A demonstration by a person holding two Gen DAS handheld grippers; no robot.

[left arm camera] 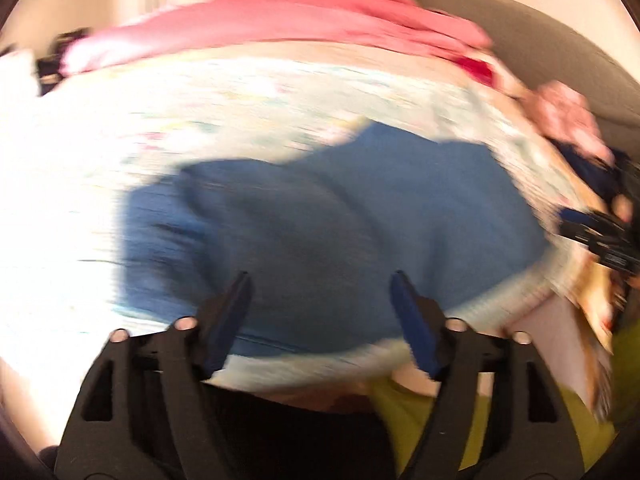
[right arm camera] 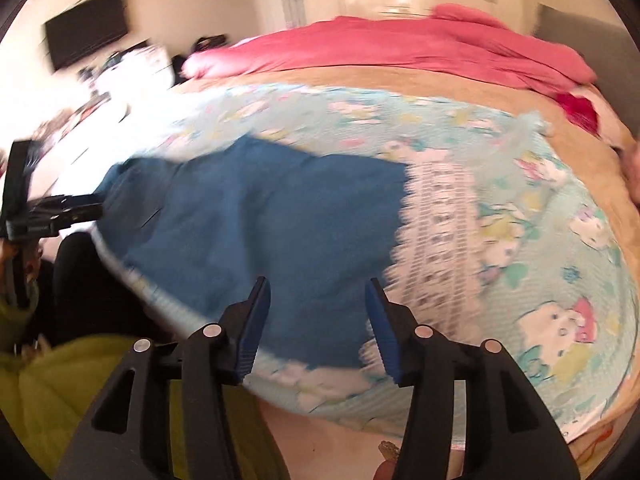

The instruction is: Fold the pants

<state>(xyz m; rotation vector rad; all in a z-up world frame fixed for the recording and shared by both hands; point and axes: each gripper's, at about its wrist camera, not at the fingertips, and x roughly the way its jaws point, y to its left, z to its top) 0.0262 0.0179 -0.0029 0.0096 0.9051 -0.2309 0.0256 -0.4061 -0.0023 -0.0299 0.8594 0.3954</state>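
Observation:
Blue pants (left arm camera: 340, 220) lie in a folded heap on a light blue cartoon-print blanket (left arm camera: 260, 104) on the bed. They also show in the right wrist view (right arm camera: 256, 216). My left gripper (left arm camera: 320, 280) is open and empty, just above the pants' near part. My right gripper (right arm camera: 318, 284) is open and empty above the pants' right edge. The right gripper also shows at the right edge of the left wrist view (left arm camera: 600, 236). The left gripper shows at the left edge of the right wrist view (right arm camera: 52, 212). Both views are motion-blurred.
A pink blanket (right arm camera: 400, 48) lies across the far side of the bed. The cartoon blanket (right arm camera: 520, 220) spreads to the right. A grey headboard (left arm camera: 540, 48) stands at the right. A TV (right arm camera: 86, 28) hangs on the far wall. My green-clad body (right arm camera: 80, 380) is at the bed's near edge.

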